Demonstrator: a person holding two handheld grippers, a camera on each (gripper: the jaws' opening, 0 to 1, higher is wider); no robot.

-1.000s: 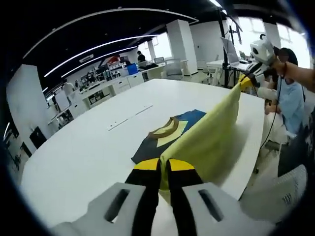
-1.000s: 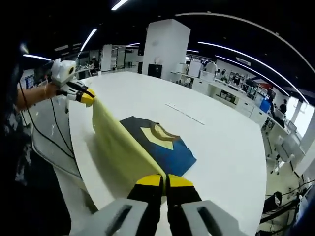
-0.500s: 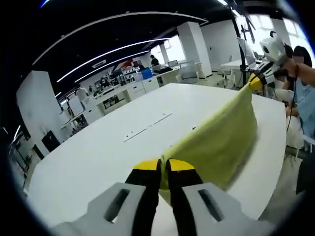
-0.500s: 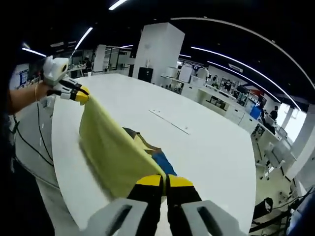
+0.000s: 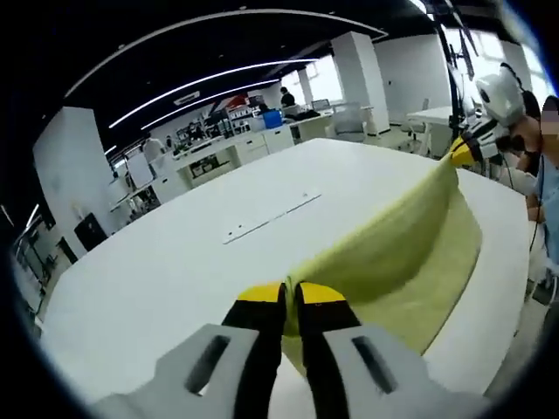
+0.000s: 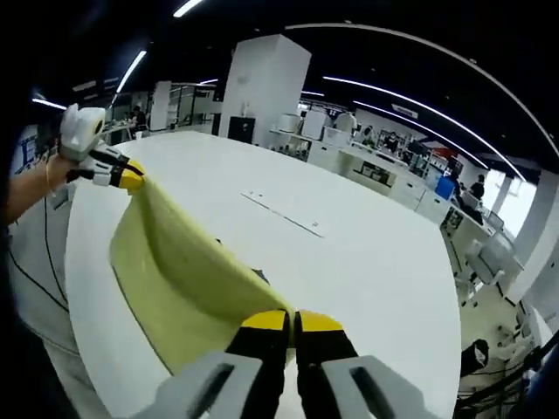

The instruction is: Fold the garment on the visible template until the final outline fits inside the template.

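Garment (image 5: 410, 253) in yellow hangs stretched between our left tool (image 5: 291, 301) and right tool (image 6: 292, 329), each pinching one corner above the white surface (image 5: 175, 262).

Bright ceiling strip lights (image 5: 210, 83) glare; windows (image 5: 489, 44) blow out; fisheye bends edges; bench (image 6: 367, 253) evenly lit

A yellow garment (image 6: 188, 279) hangs stretched above a large white table (image 6: 349, 262), pinched at one corner between the closed yellow tips of the right gripper (image 6: 293, 321) at the bottom of the right gripper view. The left gripper (image 6: 129, 179), held in a person's hand (image 6: 54, 170), clamps the far corner at upper left. A small dark shape at the cloth's edge (image 6: 259, 276) is possibly another fabric layer. Desks (image 6: 384, 170) line the room beyond.
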